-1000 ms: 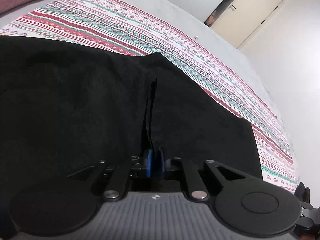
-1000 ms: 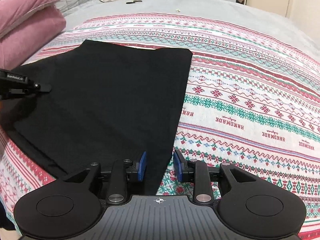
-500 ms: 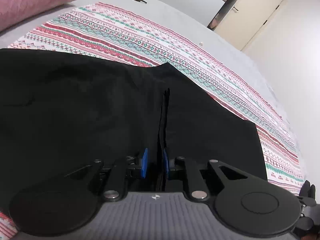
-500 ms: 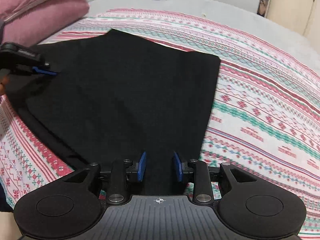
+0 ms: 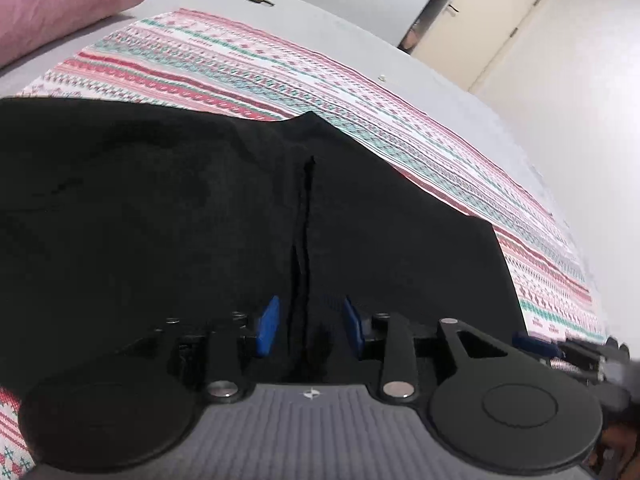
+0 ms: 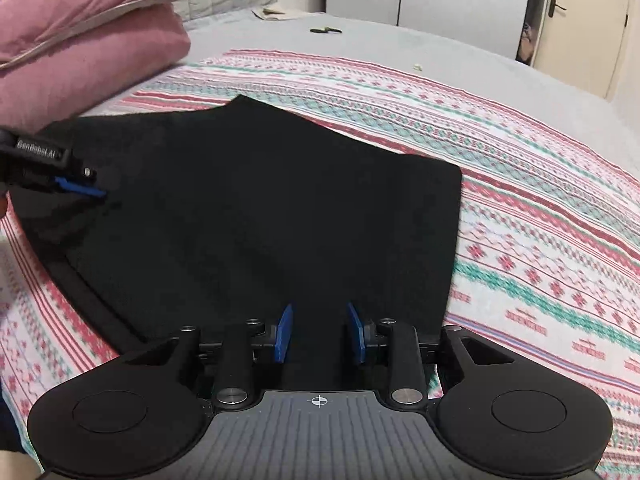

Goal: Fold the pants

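Observation:
Black pants (image 6: 280, 208) lie folded flat on a patterned blanket (image 6: 540, 208) on the bed. In the left wrist view the pants (image 5: 160, 208) fill the middle, with a raised crease running toward my left gripper (image 5: 310, 330). The left gripper is open, its blue pads either side of the crease, holding nothing. My right gripper (image 6: 320, 332) is open over the near edge of the pants. The left gripper also shows in the right wrist view (image 6: 80, 190) at the pants' left edge, and the right gripper shows at the right edge of the left wrist view (image 5: 536, 342).
Pink pillows (image 6: 80, 40) are stacked at the head of the bed, on the left. A grey bedsheet (image 6: 400, 44) lies beyond the blanket with small dark objects (image 6: 326, 31) on it. A door (image 6: 580, 24) and wardrobe stand behind.
The left gripper opened and let go of the pants' fold, which now lies down between its pads. The right gripper moved left, over the pants' near edge.

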